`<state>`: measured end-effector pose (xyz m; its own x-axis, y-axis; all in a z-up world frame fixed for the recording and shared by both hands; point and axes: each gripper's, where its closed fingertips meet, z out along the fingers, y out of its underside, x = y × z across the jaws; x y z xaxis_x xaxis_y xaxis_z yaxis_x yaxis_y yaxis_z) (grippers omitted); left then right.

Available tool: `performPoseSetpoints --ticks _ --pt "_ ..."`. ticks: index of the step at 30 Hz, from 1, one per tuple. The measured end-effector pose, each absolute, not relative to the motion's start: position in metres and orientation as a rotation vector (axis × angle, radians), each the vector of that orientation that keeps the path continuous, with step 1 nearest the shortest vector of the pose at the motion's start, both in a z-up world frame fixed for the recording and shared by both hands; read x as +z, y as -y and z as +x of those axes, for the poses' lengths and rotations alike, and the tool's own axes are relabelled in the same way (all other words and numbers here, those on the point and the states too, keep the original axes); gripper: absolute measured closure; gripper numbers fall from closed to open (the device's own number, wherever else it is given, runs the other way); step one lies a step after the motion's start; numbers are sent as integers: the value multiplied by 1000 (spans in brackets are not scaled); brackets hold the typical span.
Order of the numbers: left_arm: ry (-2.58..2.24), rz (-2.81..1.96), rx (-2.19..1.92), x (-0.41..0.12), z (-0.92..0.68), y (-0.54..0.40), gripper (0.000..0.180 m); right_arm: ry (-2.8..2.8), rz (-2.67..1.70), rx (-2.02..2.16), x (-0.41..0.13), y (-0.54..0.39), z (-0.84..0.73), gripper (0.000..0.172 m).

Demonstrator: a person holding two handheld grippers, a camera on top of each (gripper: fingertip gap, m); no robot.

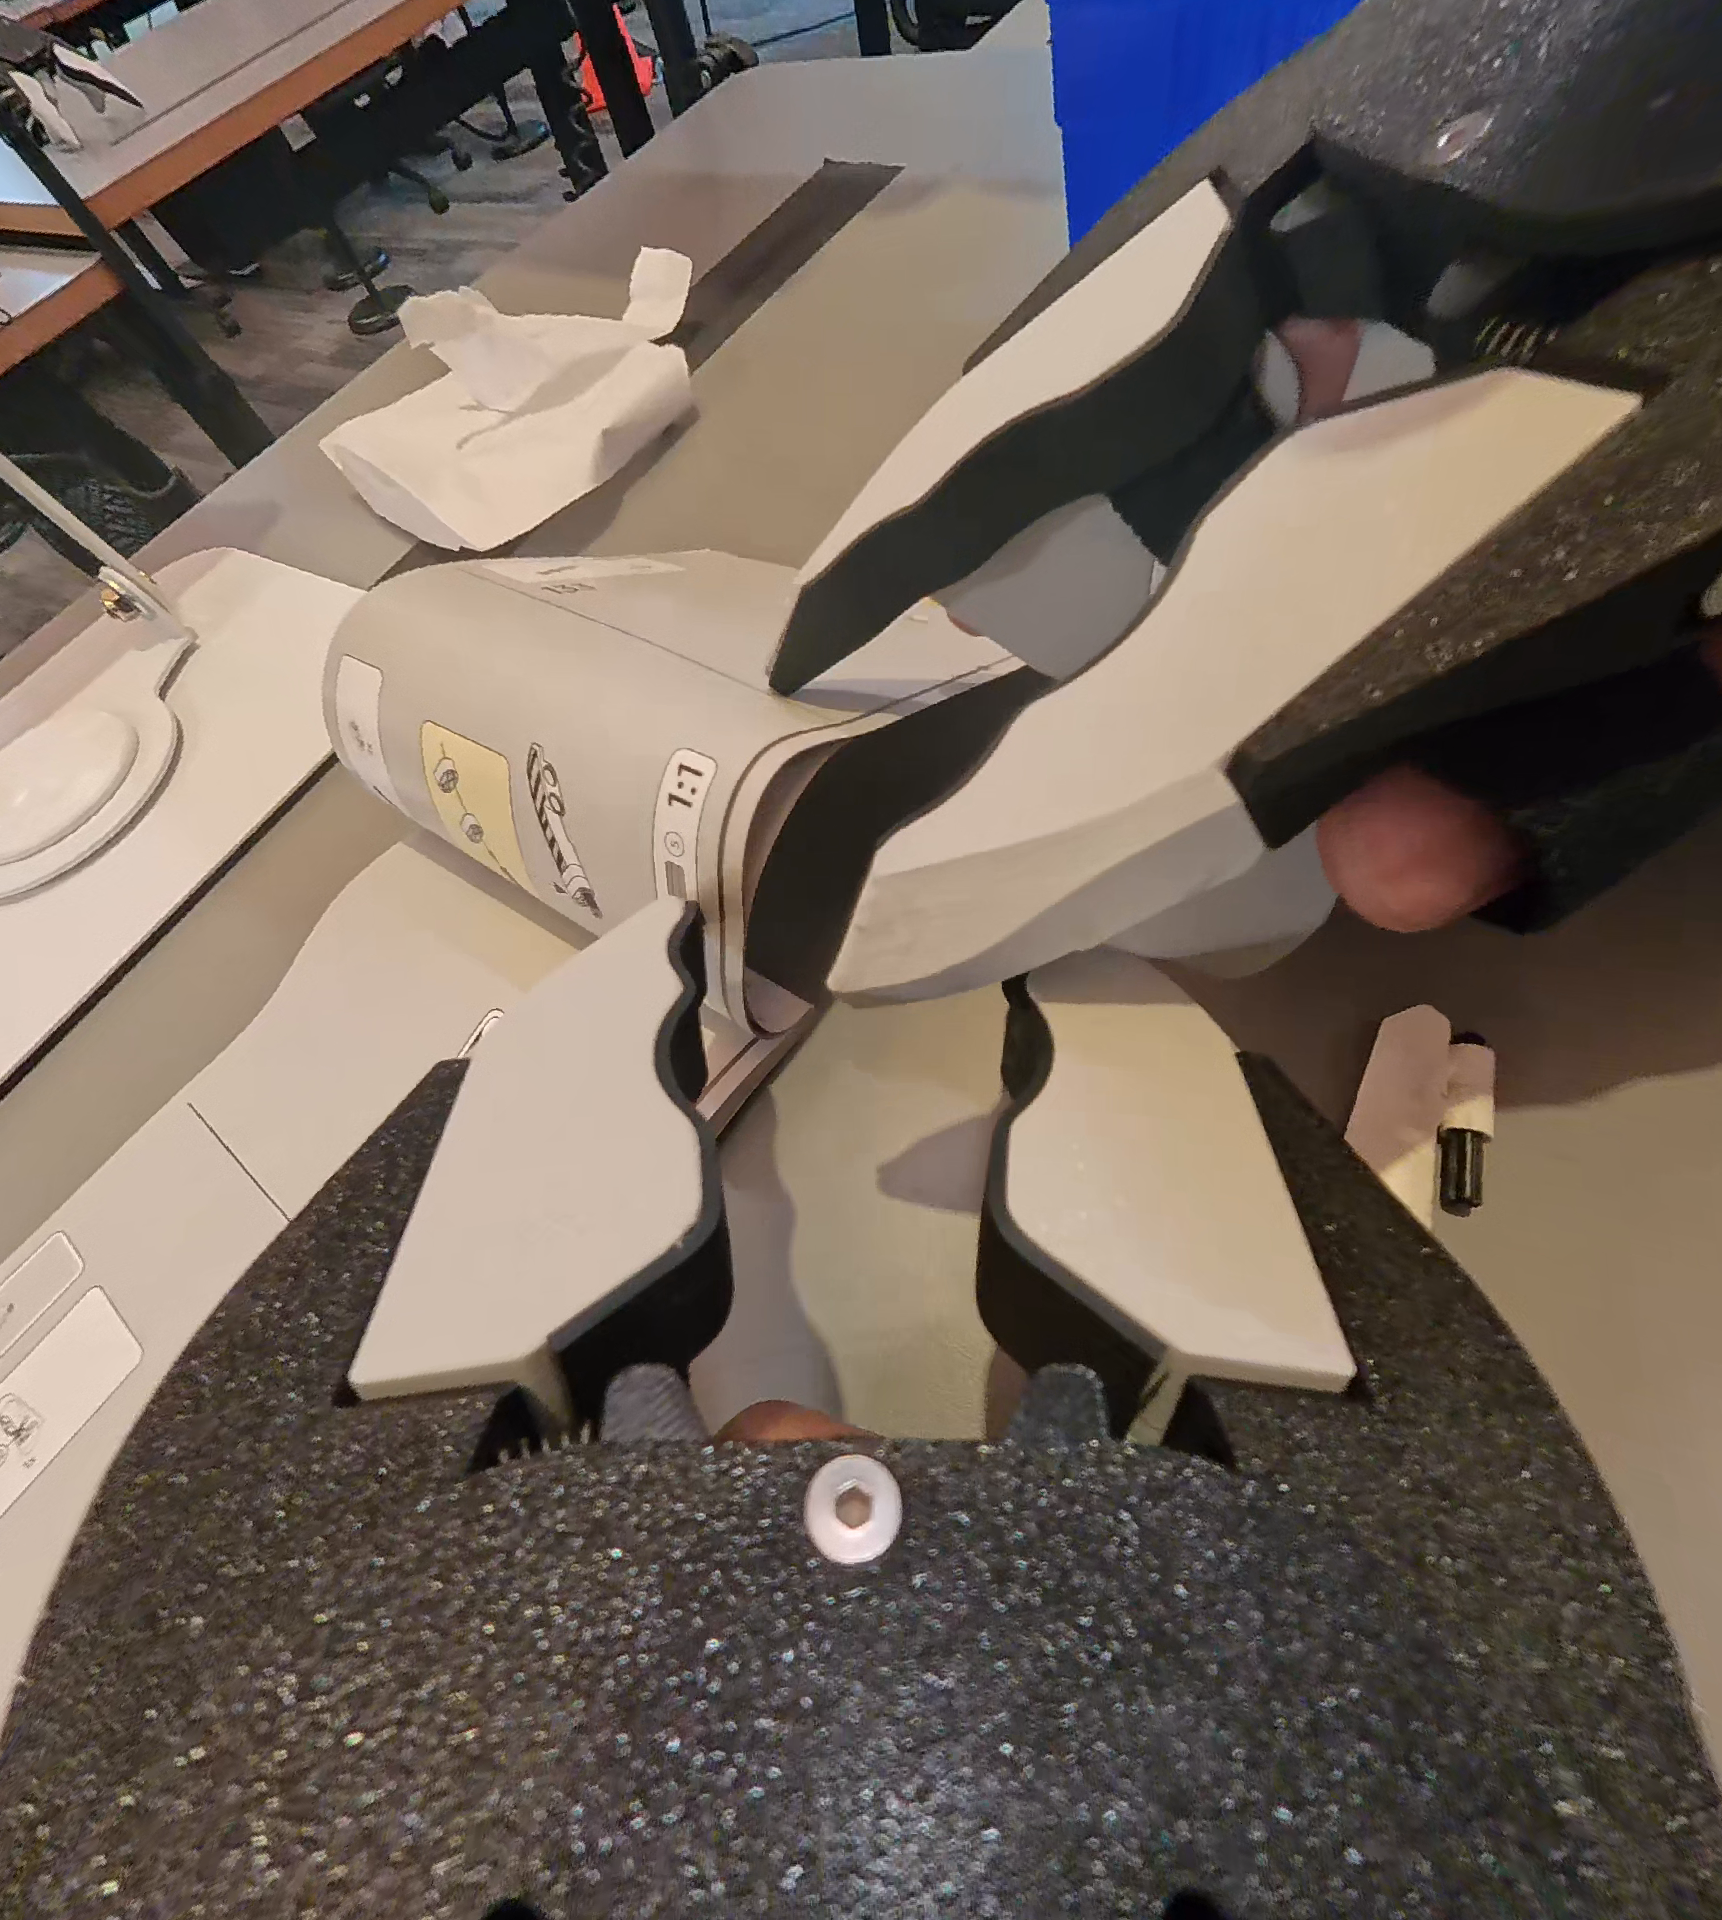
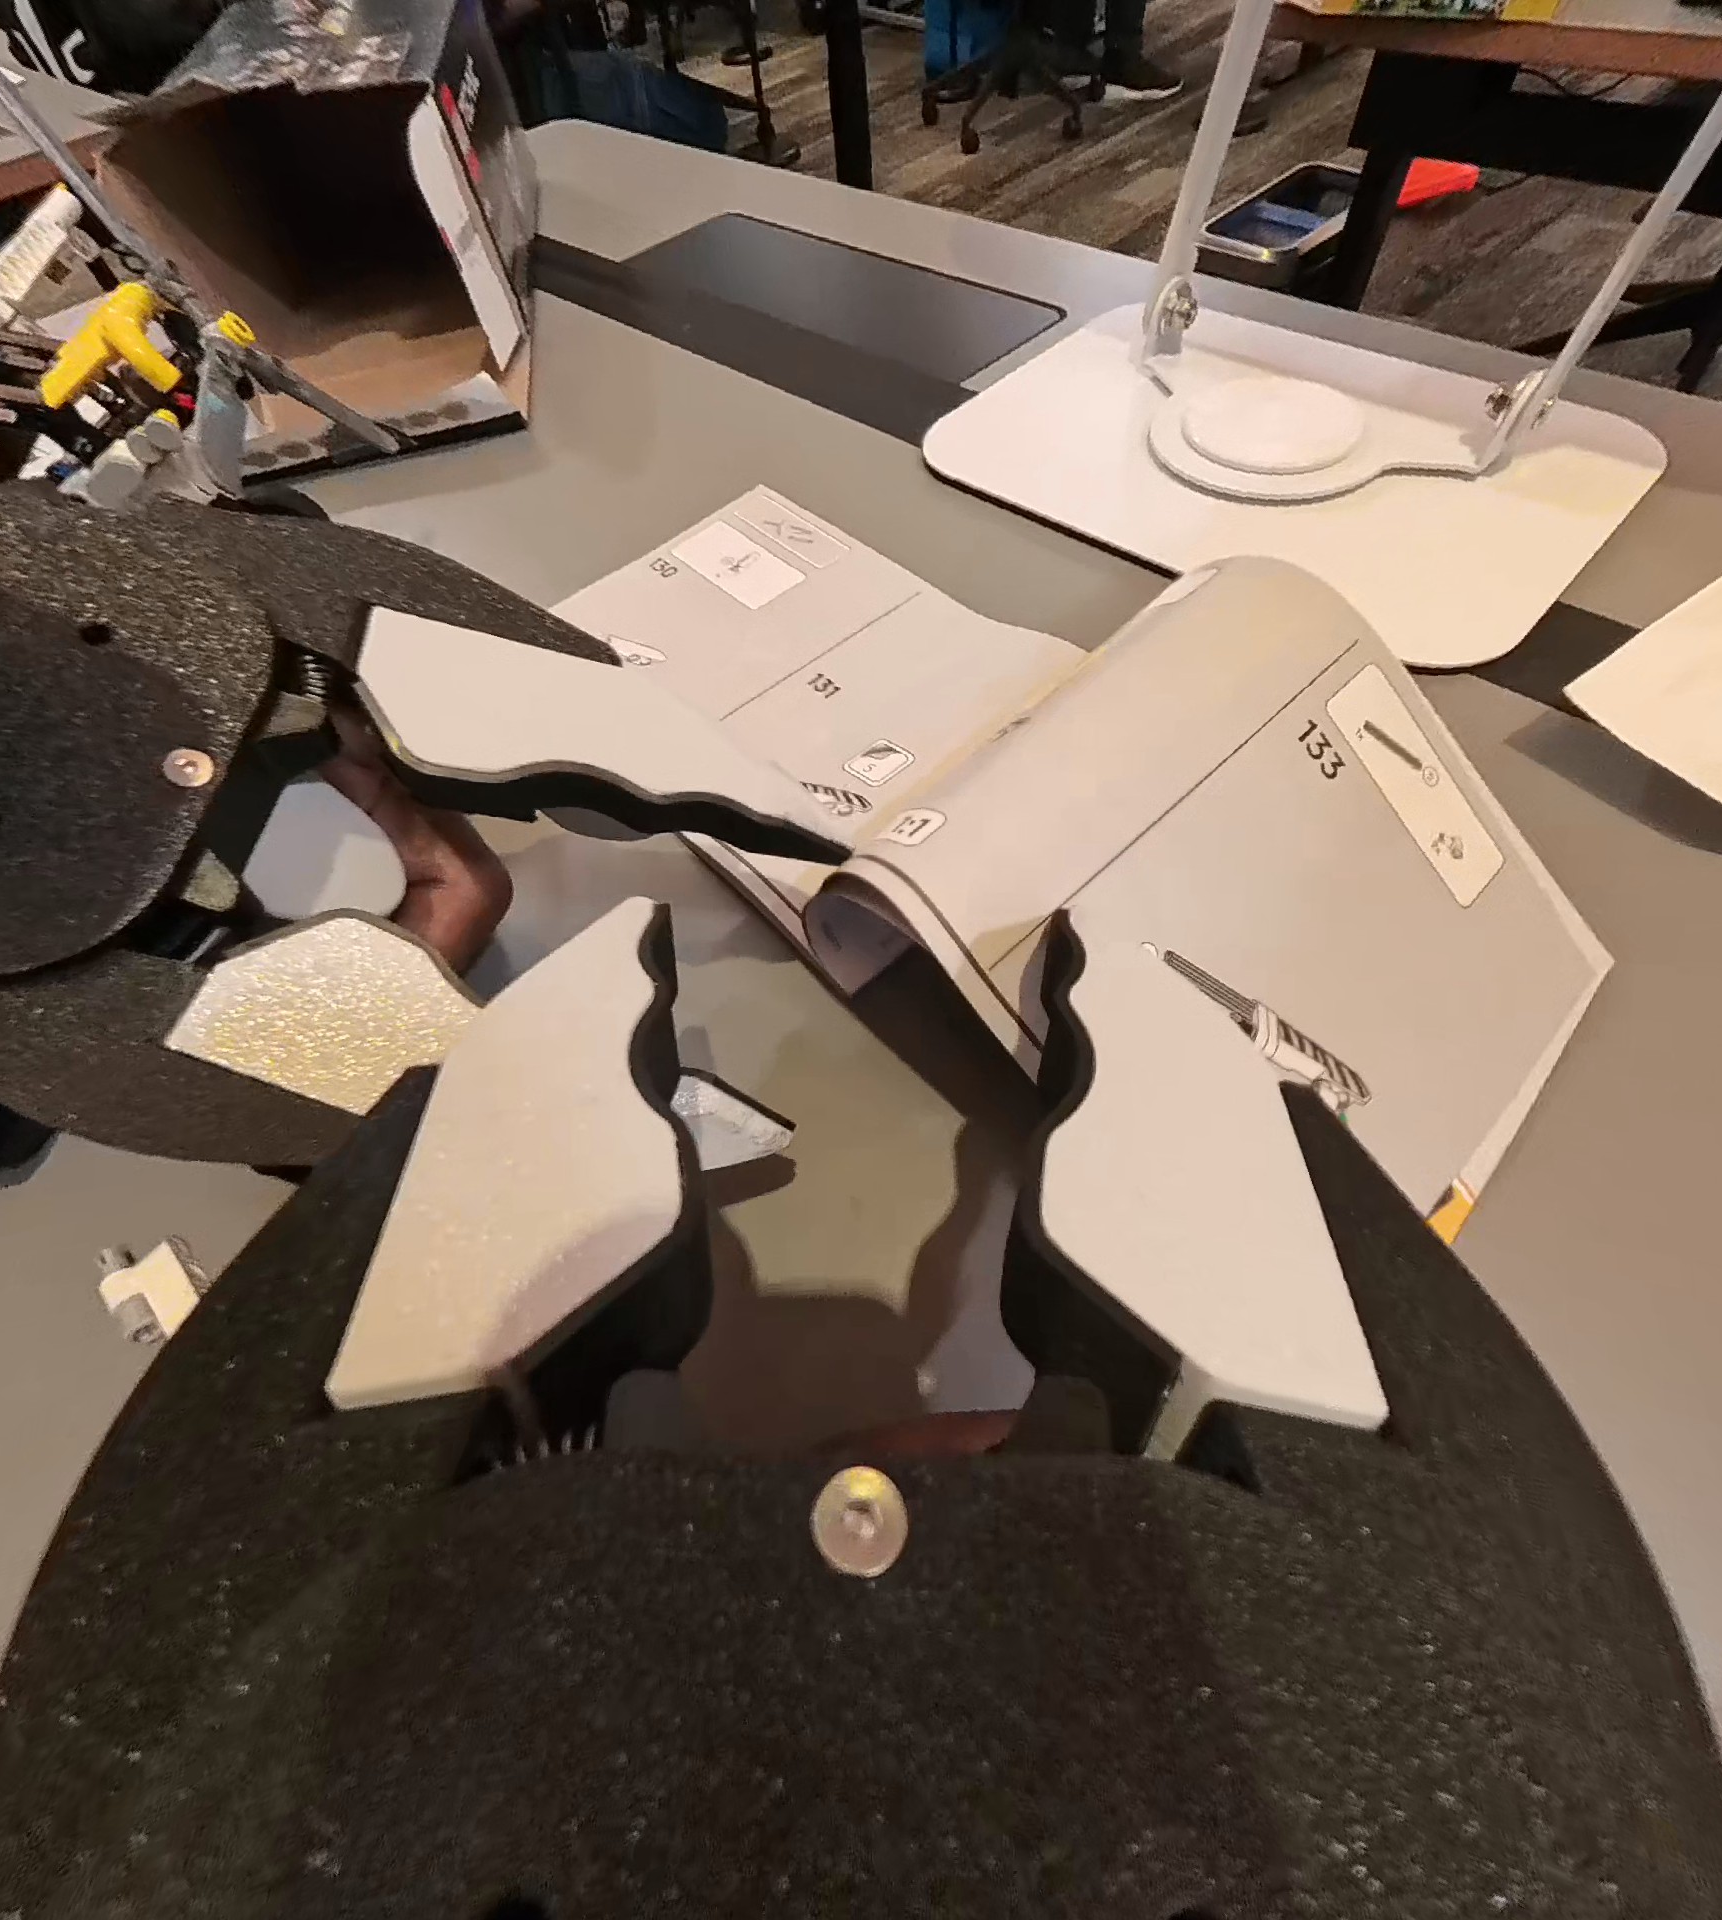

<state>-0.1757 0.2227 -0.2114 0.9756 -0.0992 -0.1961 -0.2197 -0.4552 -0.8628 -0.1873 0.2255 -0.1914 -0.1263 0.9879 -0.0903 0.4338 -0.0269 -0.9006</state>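
An open instruction booklet (image 2: 940, 665) lies flat on a grey table (image 2: 1667, 1299), and one of its pages (image 2: 1189, 727) arches up in a curl over the middle fold. The right gripper (image 2: 862, 961) has its fingers spread wide on either side of the near end of that curled page: in the left wrist view one finger lies on top of the curl and the other reaches in underneath it, with a clear gap between them, so the page is not pinched. The left gripper (image 1: 852, 961) is also spread open, close to the booklet's near edge, with its left fingertip (image 1: 675, 935) just beside the rolled page end and bare table between its fingers. A white lamp base (image 2: 1356, 520) stands just beyond the booklet. A crumpled white tissue (image 1: 535, 416) lies farther back on the table. An open cardboard box (image 2: 337, 260) and a pile of small building pieces (image 2: 88, 384) sit off to one side, and a small white piece (image 2: 150, 1288) lies near the right gripper.
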Motion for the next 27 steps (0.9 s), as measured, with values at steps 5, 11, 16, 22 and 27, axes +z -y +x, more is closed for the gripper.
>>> performPoseSetpoints --ticks 5,11,16,22,27 --pt "-216 -2035 109 -209 -175 -222 126 1630 -1486 1200 -187 -218 -188 101" --pt "-224 -2033 114 -209 -175 -222 125 1640 -1438 1223 -181 -212 -188 100" --pt "-249 -2028 124 -209 -172 -222 126 1652 -1366 1201 -175 -208 -188 102" --pt "-284 -2016 161 -209 -169 -221 128 1660 -1358 1202 -175 -206 -187 103" --pt "-255 -2009 161 -207 -172 -221 125 1653 -1387 1127 -182 -215 -184 100"
